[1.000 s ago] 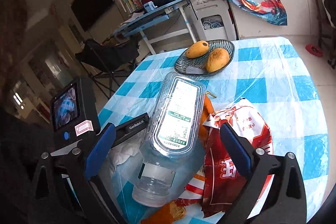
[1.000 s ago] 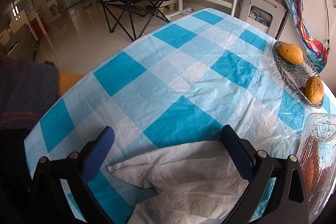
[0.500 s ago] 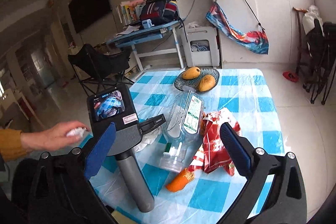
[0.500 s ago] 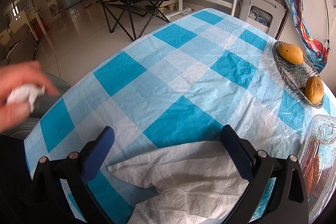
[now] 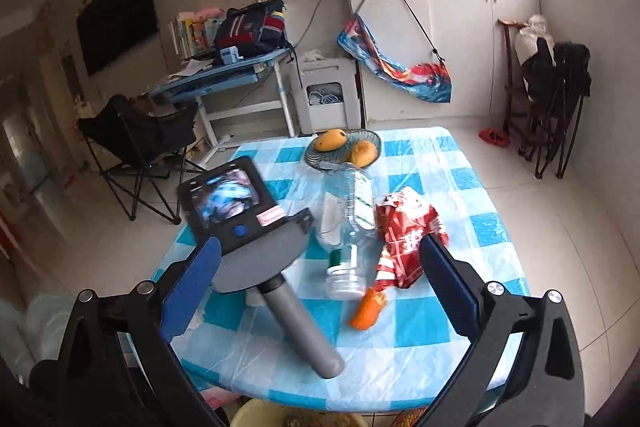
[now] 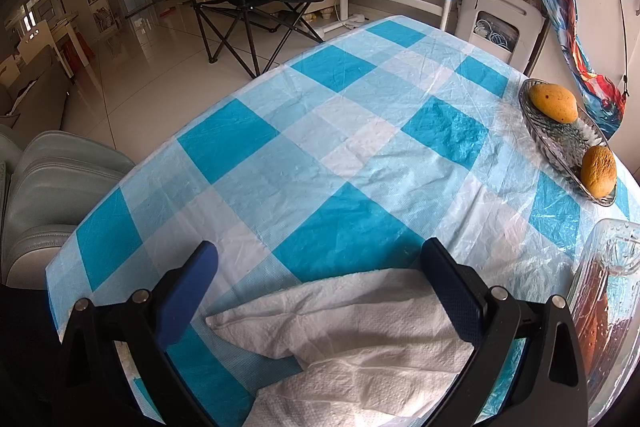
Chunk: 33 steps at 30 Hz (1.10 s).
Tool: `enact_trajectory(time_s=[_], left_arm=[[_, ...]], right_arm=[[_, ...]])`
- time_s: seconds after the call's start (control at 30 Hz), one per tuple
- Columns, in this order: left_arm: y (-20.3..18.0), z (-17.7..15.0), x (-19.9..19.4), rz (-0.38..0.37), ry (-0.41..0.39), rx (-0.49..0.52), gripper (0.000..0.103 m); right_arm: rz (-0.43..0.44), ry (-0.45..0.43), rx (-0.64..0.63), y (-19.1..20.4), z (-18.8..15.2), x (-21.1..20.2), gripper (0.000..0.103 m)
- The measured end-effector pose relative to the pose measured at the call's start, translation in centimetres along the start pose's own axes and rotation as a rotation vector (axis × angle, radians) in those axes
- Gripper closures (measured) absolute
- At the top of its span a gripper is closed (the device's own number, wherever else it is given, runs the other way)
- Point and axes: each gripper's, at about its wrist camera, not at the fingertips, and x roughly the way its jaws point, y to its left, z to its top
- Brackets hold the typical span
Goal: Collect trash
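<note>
In the left wrist view a clear plastic bottle (image 5: pixel 352 223) lies on the blue-checked table (image 5: pixel 416 343) beside a red snack wrapper (image 5: pixel 408 231) and an orange scrap (image 5: pixel 366 311). My left gripper (image 5: pixel 316 283) is open and empty, held high above the table's near edge. My right gripper lies on the table, its handle (image 5: pixel 296 319) in the left wrist view. In the right wrist view it (image 6: pixel 316 279) is open, with white tissue paper (image 6: pixel 352 343) lying between its fingers. The bottle also shows at that view's right edge (image 6: pixel 600 307).
A glass dish (image 5: pixel 344 147) with two mangoes stands at the table's far end, also in the right wrist view (image 6: pixel 568 143). A yellow bin rim (image 5: pixel 296 413) shows below the table's near edge. A black folding chair (image 5: pixel 140 147) and a desk (image 5: pixel 224 83) stand beyond.
My left gripper has pulled up and back from the bottle, so the whole table now shows. The hand holding a white wad has left both views. The right gripper has not moved.
</note>
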Motion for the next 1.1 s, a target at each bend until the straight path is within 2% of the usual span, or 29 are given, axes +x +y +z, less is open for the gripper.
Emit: enact_trajectory(time_s=[0.07,0.13,0.17,0.23,0.3,0.43,0.53,0.57,0.67,0.8,1.1], left_arm=[[4.0,-1.3,-1.3,0.006,-0.032,-0.079,0.007],[8.5,-2.8,-2.7,0.001,-0.094,-0.212,0.007],[10.2,-3.3,-3.0,0.022,-0.107,-0.270,0.007],[12.8,-4.4,-3.7,0.001,-0.148,-0.338,0.007],[14.4,-5.1,-4.1,0.030,-0.162,-0.374,0.007],[16.8,-4.7,-2.2,-0.016,-0.085,-0.346,0.007],[18.9,-5.4,-0.6,-0.061,-0.073,-0.338,0.007],[19.7,-5.7,0.1,-0.054,-0.056,-0.342,0.007],[21.0,-6.4,2.2,0.054,-0.029,-0.267,0.007],[22.3,-7.5,4.4,0.080,0.033,-0.264,0.007],[22.3,-8.7,6.9,0.030,0.152,-0.219,0.007]], right_arm=[[0.000,0.000,0.000,-0.1,0.0,0.1,0.006],[0.000,0.000,0.000,-0.1,0.1,0.1,0.006],[0.000,0.000,0.000,0.0,0.0,0.0,0.006],[0.000,0.000,0.000,0.0,0.0,0.0,0.006],[0.000,0.000,0.000,-0.1,0.0,0.1,0.006],[0.000,0.000,0.000,-0.1,0.1,0.1,0.006],[0.000,0.001,0.000,-0.1,0.1,0.1,0.006],[0.000,0.001,0.000,-0.1,0.1,0.1,0.006],[0.000,0.001,0.000,-0.1,0.1,0.1,0.006],[0.000,0.001,0.000,-0.1,0.1,0.1,0.006],[-0.001,0.001,0.000,-0.1,0.1,0.2,0.006]])
